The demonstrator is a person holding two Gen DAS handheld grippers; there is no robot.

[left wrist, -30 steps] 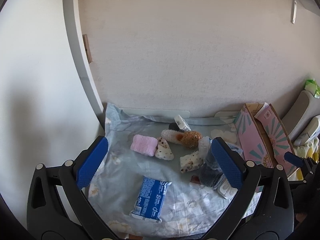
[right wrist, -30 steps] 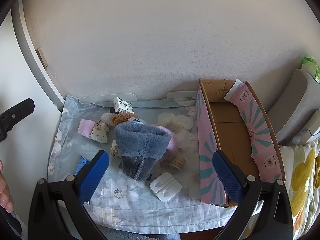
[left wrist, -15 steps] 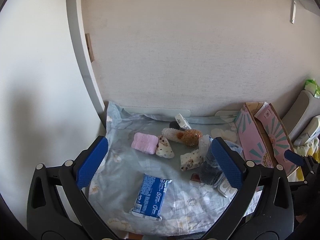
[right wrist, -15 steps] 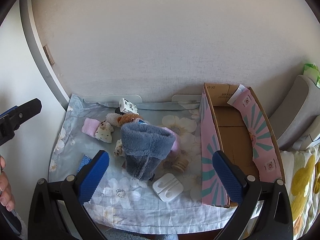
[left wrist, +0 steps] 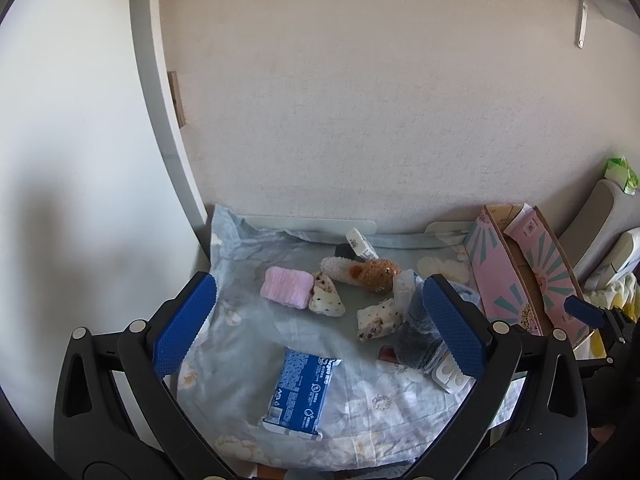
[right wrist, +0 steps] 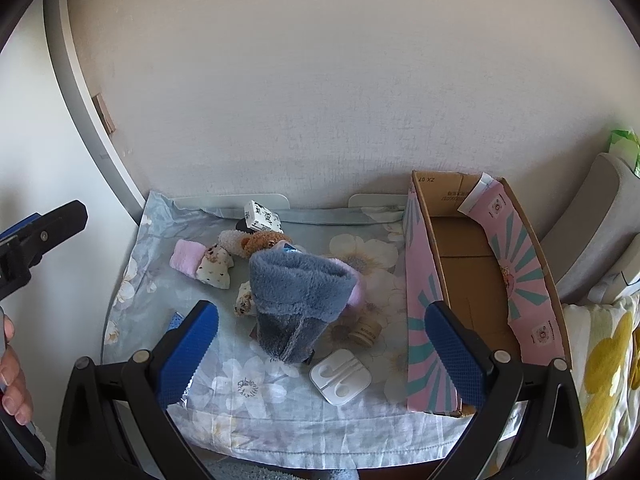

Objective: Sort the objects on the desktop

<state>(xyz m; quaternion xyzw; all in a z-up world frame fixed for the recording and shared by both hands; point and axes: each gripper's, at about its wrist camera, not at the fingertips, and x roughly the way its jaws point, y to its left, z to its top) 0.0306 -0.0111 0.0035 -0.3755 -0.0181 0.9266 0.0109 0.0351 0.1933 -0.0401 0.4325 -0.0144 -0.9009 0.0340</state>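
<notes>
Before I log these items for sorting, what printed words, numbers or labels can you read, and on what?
"ZX 07", printed upside down on the inside back flap of the cardboard box.
More print beside it on the flap: too blurred to read.
Blue packet: white print and symbols, too small to read.
Small black-and-white box: markings unreadable.
Small brown jar: label too small to read.

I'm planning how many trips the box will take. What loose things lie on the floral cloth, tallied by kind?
Soft fabric things: 5 (pink roll, two spotted pieces, plush bear, grey-blue fleece)
Packets and small boxes: 2 (blue packet, printed white box)
White earphone case: 1
Small jar: 1
Total: 9, hidden things excluded
</notes>
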